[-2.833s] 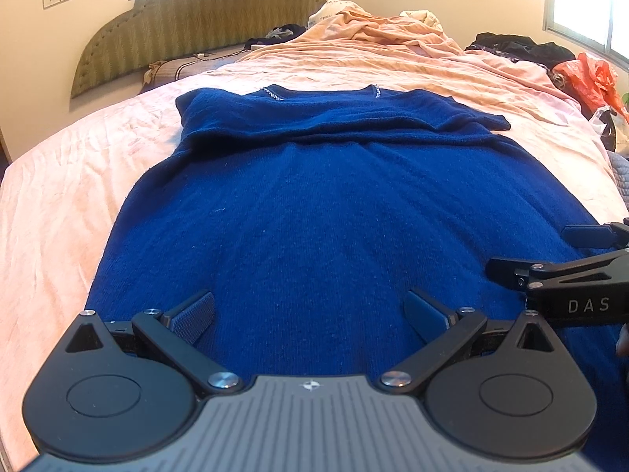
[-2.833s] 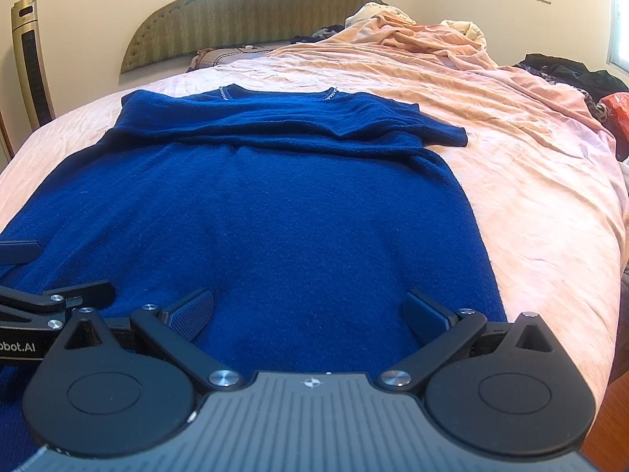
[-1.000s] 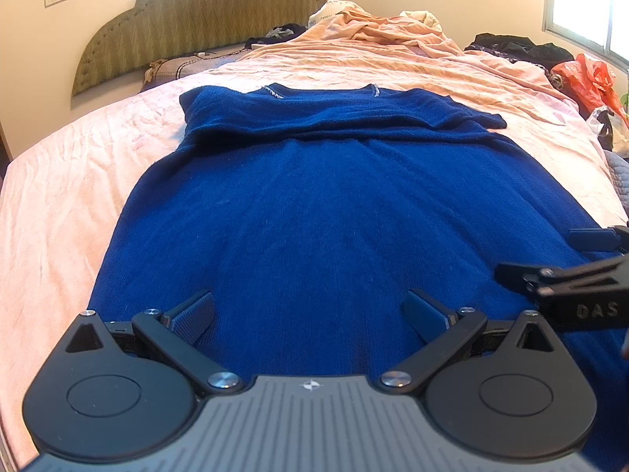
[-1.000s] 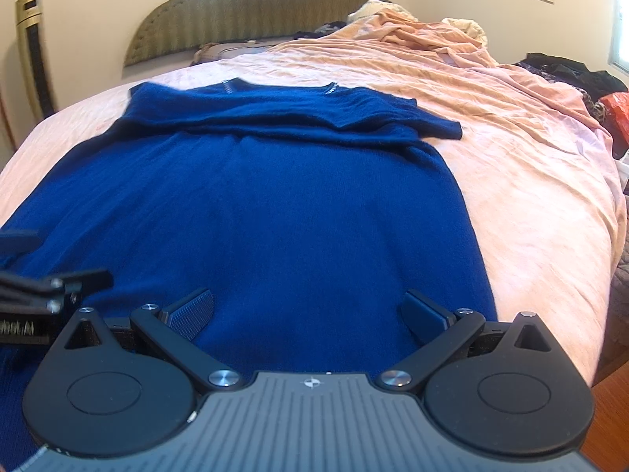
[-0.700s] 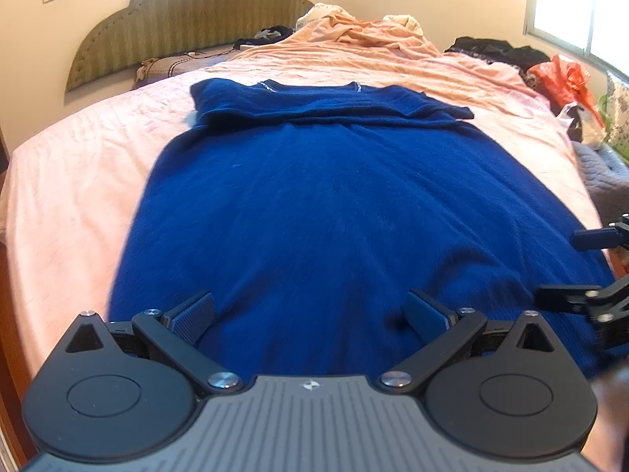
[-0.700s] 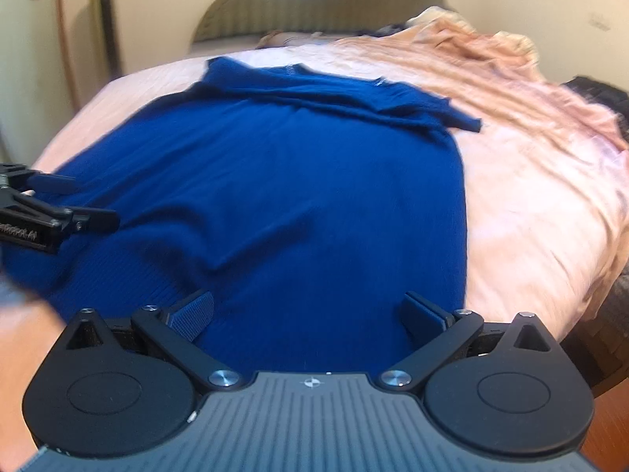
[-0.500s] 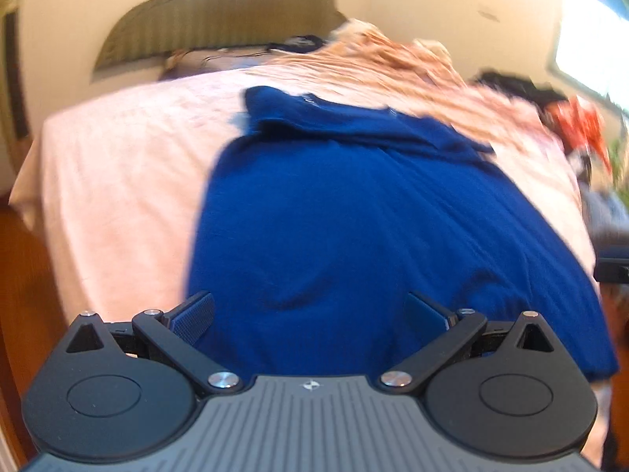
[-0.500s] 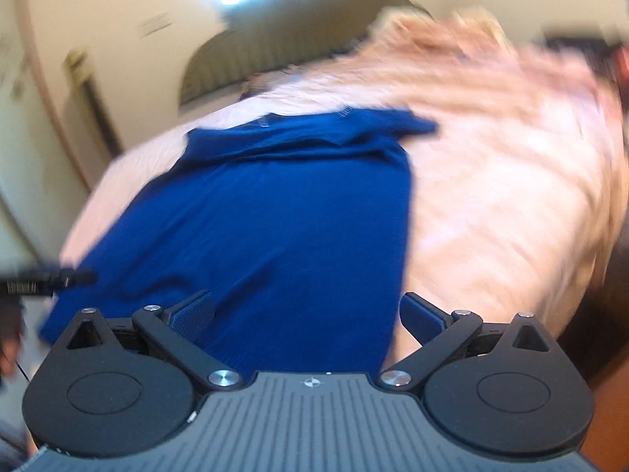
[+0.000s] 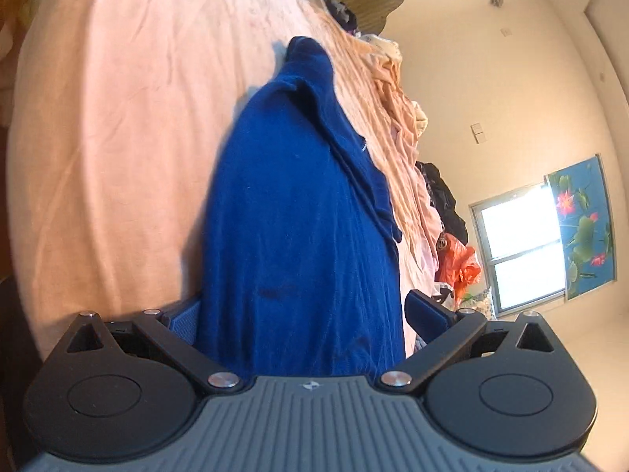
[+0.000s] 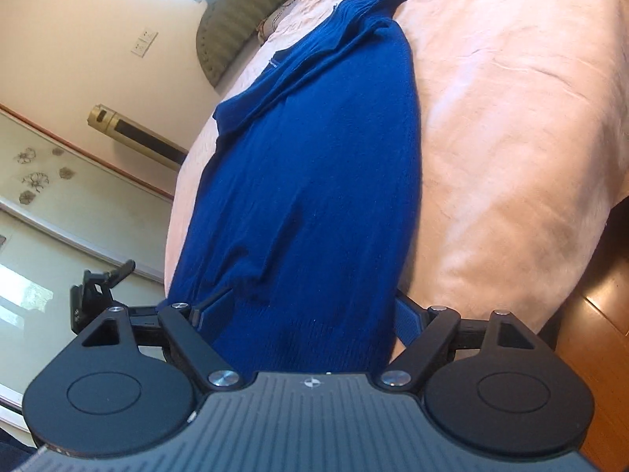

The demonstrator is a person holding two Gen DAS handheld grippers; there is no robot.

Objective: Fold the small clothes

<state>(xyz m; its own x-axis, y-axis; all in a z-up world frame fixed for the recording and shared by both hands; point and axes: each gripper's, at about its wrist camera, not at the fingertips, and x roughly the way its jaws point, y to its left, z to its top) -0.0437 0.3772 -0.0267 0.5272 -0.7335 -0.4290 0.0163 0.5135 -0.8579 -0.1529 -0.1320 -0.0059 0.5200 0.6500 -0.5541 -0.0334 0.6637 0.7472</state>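
One dark blue knitted sweater [image 9: 291, 212] lay flat on the pink sheeted bed [image 9: 118, 118], running from the lower centre of both frames up toward the top. Its sleeves were folded across the chest near the collar, upper centre in the right wrist view [image 10: 314, 181].

Two tongs, both mine. My left gripper [image 9: 300, 314] stood wide, one blue pad [image 9: 184, 320] low left and the other [image 9: 426, 308] low right, with the sweater's hem edge filling the gap between them. My right gripper [image 10: 310, 312] also stood wide, its fingers at either side of the hem. Whether either pad actually pressed the cloth, I could not tell. The left tool showed once more as a black shape at the left edge of the right wrist view [image 10: 94, 291].

Both views were rolled sideways. Room, counted: one padded olive headboard [image 10: 232, 27]; one gold and black tower unit [image 10: 133, 133] by the wall; one bright window [image 9: 523, 251] with one blue flowered curtain [image 9: 585, 224] beside it; one orange plastic bag [image 9: 458, 263]; one heap of rumpled peach bedding [image 9: 397, 94]; one pile of dark clothes [image 9: 440, 192]. Wooden floor [image 10: 597, 369] showed at lower right.
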